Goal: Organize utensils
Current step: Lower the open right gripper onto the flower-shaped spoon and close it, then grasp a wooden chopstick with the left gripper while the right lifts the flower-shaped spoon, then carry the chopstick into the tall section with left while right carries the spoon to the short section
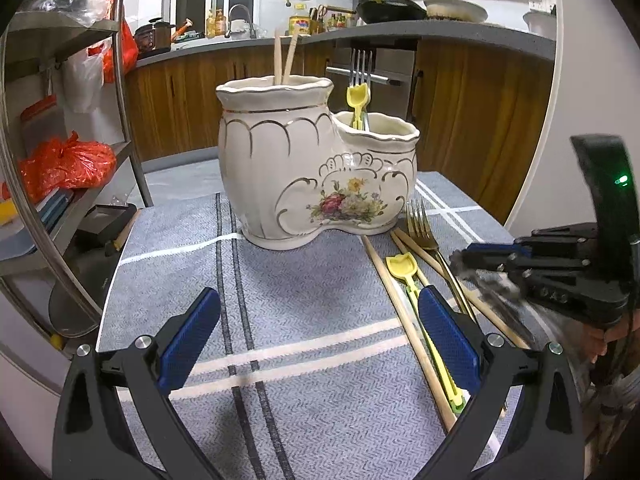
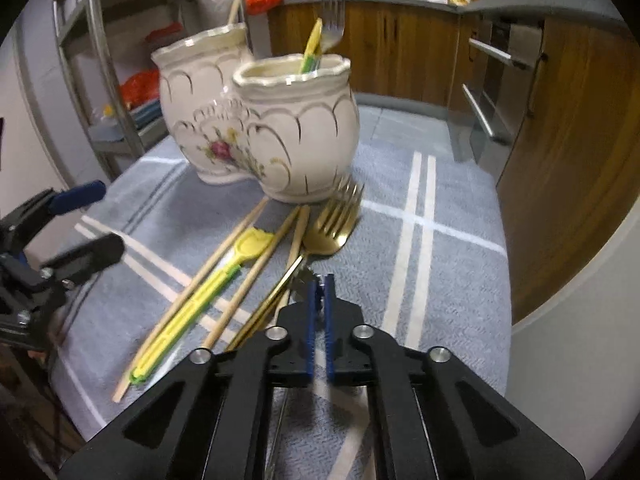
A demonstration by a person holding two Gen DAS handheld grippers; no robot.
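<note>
- The gold fork (image 2: 334, 222) lies on the table's grey cloth (image 2: 452, 280), tines just beside the foot of the ceramic holder (image 2: 296, 128), handle running back toward the near edge. It looks like the piece in hand now: the right gripper (image 2: 319, 280) sits low over the handle with its blue pads drawn together. Whether they truly pinch the metal I cannot tell, since the gripper body hides the contact.
- Beside the fork, toward the left edge, lie loose wooden chopsticks (image 2: 256, 272) and a yellow plastic scoop (image 2: 200, 300), roughly parallel. Lying flat with handles toward the person, they seem laid out for picking up one at a time.
- The holder stands toward the far edge of the table. Its tall compartment (image 1: 276, 88) carries two chopsticks (image 1: 284, 58); its low compartment (image 1: 376, 124) carries a steel fork (image 1: 362, 66) and another yellow scoop (image 1: 357, 98). By that sorting, the gold fork likely belongs in the low one.
- The left gripper (image 1: 320, 340) hovers over the cloth near the near edge, fingers wide apart and empty, its right pad (image 1: 446, 338) above the yellow scoop's handle. It appears parked, or readying for that scoop.
</note>
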